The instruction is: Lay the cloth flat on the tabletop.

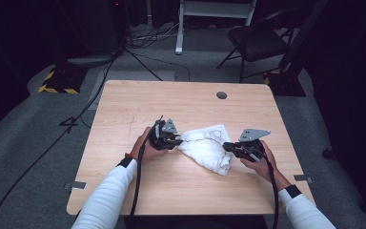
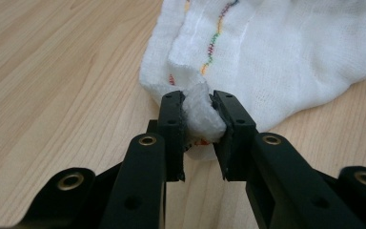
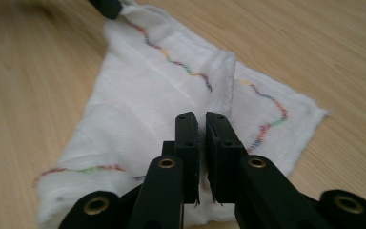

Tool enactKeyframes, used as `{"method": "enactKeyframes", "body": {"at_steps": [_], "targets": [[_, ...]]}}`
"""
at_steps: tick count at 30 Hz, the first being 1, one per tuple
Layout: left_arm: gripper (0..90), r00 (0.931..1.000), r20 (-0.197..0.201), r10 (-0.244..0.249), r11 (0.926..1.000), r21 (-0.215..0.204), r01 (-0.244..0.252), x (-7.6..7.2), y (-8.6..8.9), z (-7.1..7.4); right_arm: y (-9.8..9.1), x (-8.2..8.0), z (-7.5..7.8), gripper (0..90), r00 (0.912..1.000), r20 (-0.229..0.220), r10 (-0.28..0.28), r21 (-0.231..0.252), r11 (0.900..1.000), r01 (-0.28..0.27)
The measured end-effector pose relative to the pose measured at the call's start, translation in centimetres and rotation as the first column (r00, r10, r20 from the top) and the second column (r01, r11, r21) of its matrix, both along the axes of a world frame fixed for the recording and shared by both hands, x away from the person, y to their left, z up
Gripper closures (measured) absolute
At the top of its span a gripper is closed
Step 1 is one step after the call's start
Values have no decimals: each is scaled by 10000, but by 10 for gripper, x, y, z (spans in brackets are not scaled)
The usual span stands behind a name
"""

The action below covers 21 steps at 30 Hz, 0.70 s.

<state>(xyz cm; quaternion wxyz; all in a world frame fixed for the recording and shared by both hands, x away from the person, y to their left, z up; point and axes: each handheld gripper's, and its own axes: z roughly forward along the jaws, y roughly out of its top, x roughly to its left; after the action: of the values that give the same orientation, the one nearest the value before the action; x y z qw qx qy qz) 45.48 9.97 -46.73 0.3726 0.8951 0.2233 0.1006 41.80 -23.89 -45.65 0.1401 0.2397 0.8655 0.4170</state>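
Note:
A crumpled white cloth (image 1: 207, 148) with a wavy multicoloured stitch line lies on the wooden table (image 1: 171, 100), between my two grippers. My left gripper (image 1: 178, 140) is at the cloth's left end. In the left gripper view its jaws (image 2: 200, 114) are shut on a bunched wad of the cloth (image 2: 286, 57). My right gripper (image 1: 228, 145) is at the cloth's right edge. In the right gripper view its jaws (image 3: 202, 121) stand almost together, pinching a thin fold of the cloth (image 3: 147, 95). The left gripper's tip (image 3: 107, 7) shows at the cloth's far corner.
A round dark grommet (image 1: 221, 95) sits in the table near its far edge. A folding chair (image 1: 257, 40) and a white stand (image 1: 181, 28) are on the floor beyond. Cables (image 1: 76, 119) run along the floor on the left.

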Motion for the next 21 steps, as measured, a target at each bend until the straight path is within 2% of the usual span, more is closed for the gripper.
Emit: {"method": "enactKeyframes", "body": {"at_steps": [3,6,8,12,14,16,17,19,21], "targets": [[745,9999,-90,88,10000,11,-88,0,5,-3,10,-12,2,842,9969,-127,781,58,9969,-781],[745,9996,-199,205,9998,8,-205,-2,10,-7,22,-24,2,829,9871,-324,1570,-79,9875,-1573],[745,9993,-188,338,9993,156,-335,-3,14,-9,28,-29,1,814,9812,-431,1879,-49,9821,-1883],[734,9984,-258,503,9982,345,-494,-7,21,-14,39,-41,-2,774,9712,-558,2318,-282,9719,-2336],[731,9982,-246,553,9979,348,-544,-8,23,-16,41,-44,-4,709,9710,-619,2311,-374,9716,-2337],[724,9980,-253,587,9976,375,-578,-8,24,-15,39,-45,-2,684,9713,-545,2316,-412,9714,-2339],[714,9977,-221,638,9975,328,-631,-8,24,-15,37,-45,0,671,9736,-452,2237,-390,9735,-2254],[689,9974,-229,681,9972,311,-674,-8,25,-14,29,-41,7,647,9817,-342,1873,37,9823,-1873],[665,9973,-207,699,9973,227,-694,-9,26,-13,21,-35,13,631,9896,-184,1430,251,9895,-1425]]}}
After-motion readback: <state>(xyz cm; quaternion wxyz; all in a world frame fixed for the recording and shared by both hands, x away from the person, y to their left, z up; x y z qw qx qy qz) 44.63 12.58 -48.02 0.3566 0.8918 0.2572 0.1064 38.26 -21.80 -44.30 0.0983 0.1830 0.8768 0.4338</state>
